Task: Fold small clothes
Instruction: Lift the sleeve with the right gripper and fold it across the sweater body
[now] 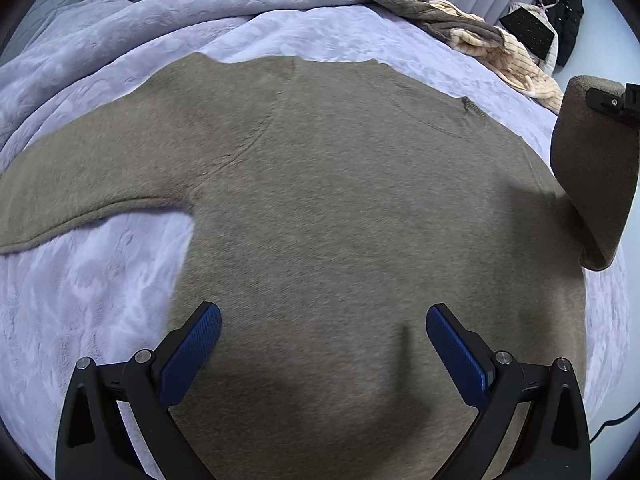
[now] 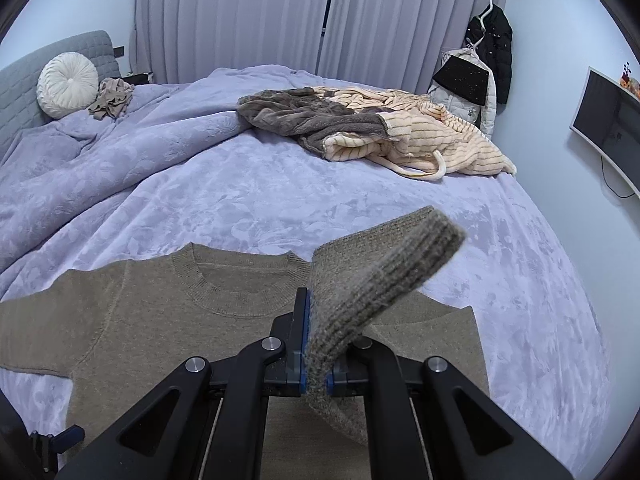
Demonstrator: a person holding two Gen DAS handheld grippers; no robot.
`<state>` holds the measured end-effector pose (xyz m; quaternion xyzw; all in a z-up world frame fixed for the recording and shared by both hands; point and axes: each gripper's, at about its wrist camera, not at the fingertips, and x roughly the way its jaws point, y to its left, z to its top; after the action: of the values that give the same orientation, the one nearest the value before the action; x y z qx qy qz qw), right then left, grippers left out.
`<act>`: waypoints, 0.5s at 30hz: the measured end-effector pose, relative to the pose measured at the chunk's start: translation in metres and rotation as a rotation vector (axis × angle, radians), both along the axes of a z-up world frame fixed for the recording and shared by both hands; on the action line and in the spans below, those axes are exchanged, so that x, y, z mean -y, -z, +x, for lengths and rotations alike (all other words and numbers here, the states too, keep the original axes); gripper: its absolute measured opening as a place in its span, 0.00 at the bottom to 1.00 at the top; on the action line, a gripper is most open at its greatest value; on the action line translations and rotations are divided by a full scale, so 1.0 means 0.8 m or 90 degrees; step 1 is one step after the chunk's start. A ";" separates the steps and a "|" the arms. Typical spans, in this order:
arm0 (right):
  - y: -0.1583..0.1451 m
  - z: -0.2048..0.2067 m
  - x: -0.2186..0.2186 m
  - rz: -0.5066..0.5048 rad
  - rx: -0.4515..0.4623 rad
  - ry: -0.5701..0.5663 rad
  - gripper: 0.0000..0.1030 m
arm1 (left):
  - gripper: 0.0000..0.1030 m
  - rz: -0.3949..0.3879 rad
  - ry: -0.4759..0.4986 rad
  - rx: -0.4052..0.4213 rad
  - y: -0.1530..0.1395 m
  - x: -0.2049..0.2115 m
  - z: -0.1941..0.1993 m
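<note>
A taupe knit sweater [image 1: 320, 184] lies flat on the lilac bed cover, its left sleeve [image 1: 80, 184] spread out to the left. My left gripper [image 1: 323, 320] is open and empty, hovering over the sweater's lower body. My right gripper [image 2: 316, 344] is shut on the ribbed cuff of the right sleeve [image 2: 384, 264] and holds it lifted above the sweater's chest, near the round neckline [image 2: 236, 276]. In the left wrist view the lifted sleeve [image 1: 592, 168] hangs at the right edge with the right gripper [image 1: 612, 102] on it.
A pile of grey and cream striped clothes [image 2: 360, 132] lies at the far side of the bed. A round white cushion [image 2: 68, 84] and a small beige garment [image 2: 114, 98] sit by the headboard. A crumpled duvet [image 2: 100, 152] fills the left. Coats [image 2: 492, 48] hang at the wall.
</note>
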<state>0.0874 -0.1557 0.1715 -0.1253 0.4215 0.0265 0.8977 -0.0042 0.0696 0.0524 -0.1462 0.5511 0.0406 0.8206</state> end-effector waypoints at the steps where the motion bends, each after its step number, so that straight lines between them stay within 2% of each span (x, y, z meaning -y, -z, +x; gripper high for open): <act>1: 0.001 -0.001 -0.007 -0.004 0.001 -0.005 0.06 | 1.00 0.000 -0.001 0.001 0.000 -0.004 -0.002; 8: 0.007 -0.008 -0.048 -0.019 0.004 -0.036 0.06 | 1.00 0.008 -0.010 0.011 -0.011 -0.021 -0.019; 15: 0.014 -0.011 -0.086 -0.023 0.001 -0.064 0.06 | 1.00 -0.005 -0.024 0.016 -0.020 -0.043 -0.034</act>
<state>0.0783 -0.0865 0.1607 -0.1627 0.4141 0.0637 0.8933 -0.0317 0.1044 0.0686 -0.1598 0.5379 0.0520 0.8261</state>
